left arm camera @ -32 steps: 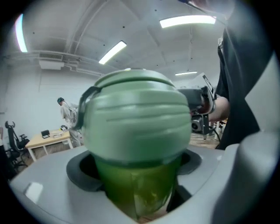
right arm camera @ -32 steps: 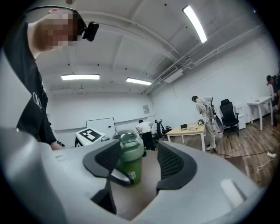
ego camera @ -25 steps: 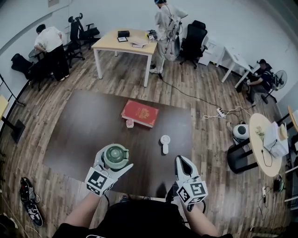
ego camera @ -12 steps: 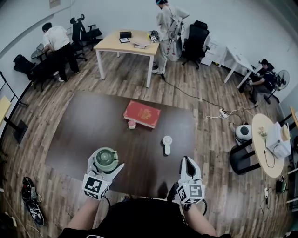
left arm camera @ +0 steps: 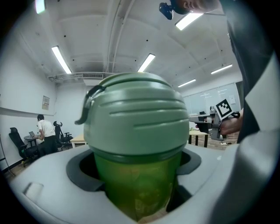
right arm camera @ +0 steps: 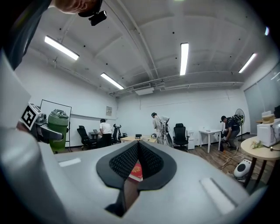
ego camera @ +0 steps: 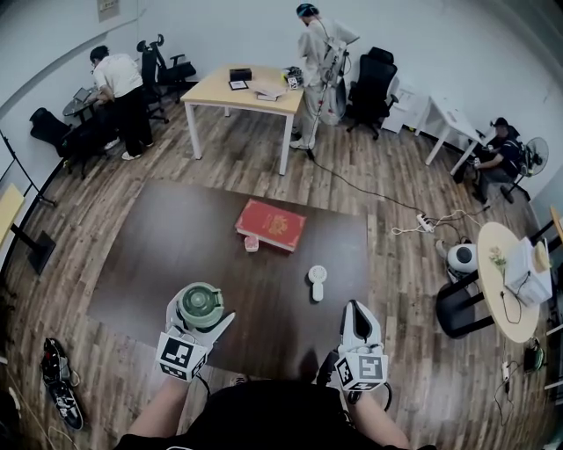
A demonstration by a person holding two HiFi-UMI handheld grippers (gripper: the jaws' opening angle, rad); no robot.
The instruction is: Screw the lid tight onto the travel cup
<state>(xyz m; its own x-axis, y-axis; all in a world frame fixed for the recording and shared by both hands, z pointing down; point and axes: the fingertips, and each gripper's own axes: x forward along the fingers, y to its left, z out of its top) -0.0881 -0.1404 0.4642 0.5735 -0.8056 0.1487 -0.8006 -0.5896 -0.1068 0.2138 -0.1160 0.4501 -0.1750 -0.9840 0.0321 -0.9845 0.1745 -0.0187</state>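
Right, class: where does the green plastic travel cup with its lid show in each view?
Head view: green plastic travel cup, lower left.
Left gripper view: cup fills the centre.
Right gripper view: cup at far left.
Shared landmark: the light wooden table at the back.

No legible text, red book (ego camera: 270, 224) cover print too small, wall sign (ego camera: 108, 9) blurred

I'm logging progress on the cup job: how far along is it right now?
Done: the lid sits on the green travel cup; whether it is tight I cannot tell. In hand: the left gripper holds the cup upright. Left: the right gripper is shut, empty and apart from the cup, so no twist is under way; a final tightening may remain.
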